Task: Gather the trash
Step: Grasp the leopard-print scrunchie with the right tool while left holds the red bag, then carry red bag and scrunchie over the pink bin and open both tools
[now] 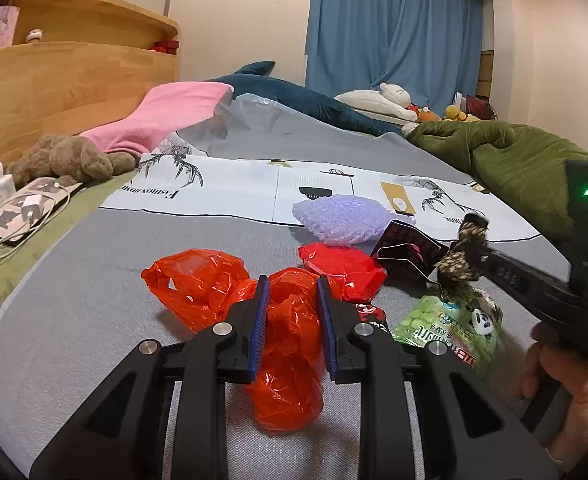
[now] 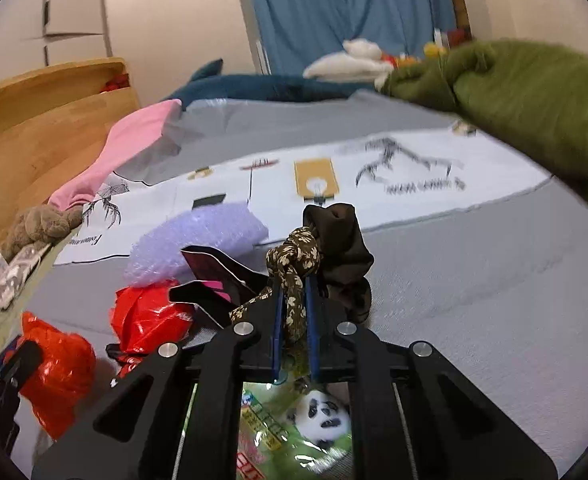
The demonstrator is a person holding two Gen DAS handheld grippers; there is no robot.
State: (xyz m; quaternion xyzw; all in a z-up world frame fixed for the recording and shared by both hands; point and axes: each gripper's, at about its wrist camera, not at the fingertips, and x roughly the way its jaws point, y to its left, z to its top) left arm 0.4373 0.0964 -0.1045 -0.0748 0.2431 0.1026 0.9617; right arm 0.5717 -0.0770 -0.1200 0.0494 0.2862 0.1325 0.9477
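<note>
My left gripper [image 1: 293, 300] is shut on a crumpled orange-red plastic bag [image 1: 286, 344] lying on the grey bed sheet [image 1: 74, 320]. My right gripper [image 2: 294, 308] is shut on a brown patterned cloth [image 2: 294, 256] with a dark brown piece [image 2: 342, 240] attached; this cloth also shows in the left wrist view [image 1: 464, 256]. Under it lies a green panda snack packet [image 2: 314, 428], also in the left wrist view [image 1: 450, 328]. A red wrapper [image 1: 342, 264], a dark red-black box [image 1: 408, 248] and lilac bubble wrap [image 1: 338, 218] lie just beyond.
A white printed sheet [image 1: 234, 188] lies across the bed. A green blanket [image 1: 526, 160] is piled on the right, a pink cloth [image 1: 166, 120] and a brown plush [image 1: 66, 160] on the left beside a wooden headboard [image 1: 54, 84]. A blue shark plush [image 1: 294, 96] lies at the back.
</note>
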